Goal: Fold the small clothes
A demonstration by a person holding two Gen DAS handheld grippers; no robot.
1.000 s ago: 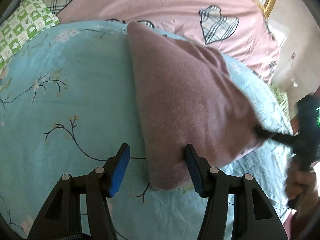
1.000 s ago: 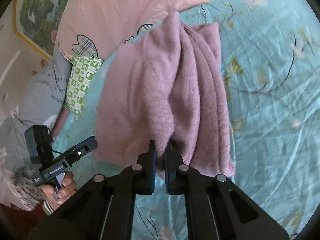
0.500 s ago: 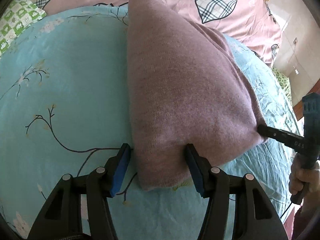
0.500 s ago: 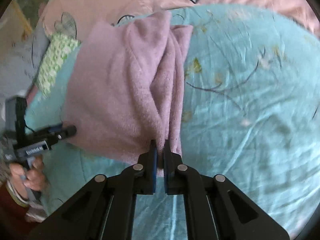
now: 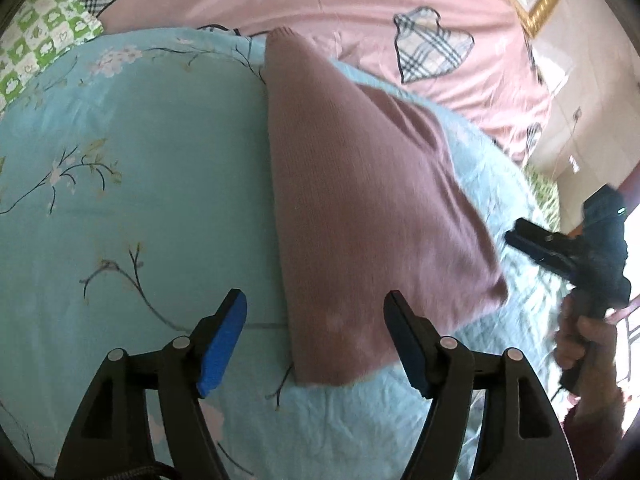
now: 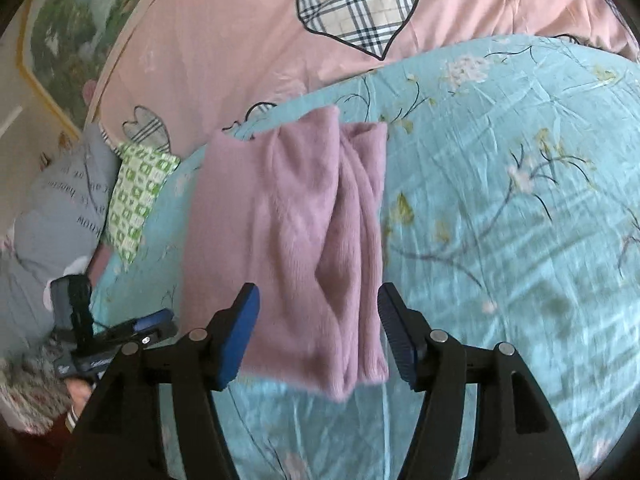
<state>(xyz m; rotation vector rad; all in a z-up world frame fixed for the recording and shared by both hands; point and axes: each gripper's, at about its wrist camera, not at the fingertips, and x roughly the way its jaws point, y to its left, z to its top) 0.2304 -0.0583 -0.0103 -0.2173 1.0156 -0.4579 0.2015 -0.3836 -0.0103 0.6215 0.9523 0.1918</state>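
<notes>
1. Mauve knit garment [image 5: 372, 216] lies folded on the light blue floral bedspread [image 5: 132, 184], a pink quilt with plaid hearts [image 5: 360, 4] behind it.
2. Left wrist view, far left: green-and-white checked cushion [image 5: 36, 36] at the bedspread's top edge.
3. Left gripper [image 5: 316, 340]: jaws spread wide, having just been opening further. The garment's near corner sits in the gap between them; blue pads [image 5: 222, 344] are clear of the cloth, nothing gripped.
4. The garment runs from that near corner up to a far point at the quilt's edge; top surface smooth, one flat layer showing.
5. Right of the garment in this view: right gripper [image 5: 520, 240], blurred, just off the cloth's right edge and apart from it, with the person's hand [image 5: 584, 340] on its handle.
6. Right wrist view, far left: grey printed pillow [image 6: 60, 208] and the checked cushion [image 6: 138, 196]; the left gripper [image 6: 156, 320] sits below them, beside the garment's left edge.
7. Centre: the garment [image 6: 288, 240] shows stacked folds along its right side, lying on the bedspread [image 6: 500, 220].
8. Right gripper [image 6: 318, 340]: jaws apart, having just been opening. The garment's near edge lies between the pads [image 6: 240, 340], no contact seen, released.
</notes>
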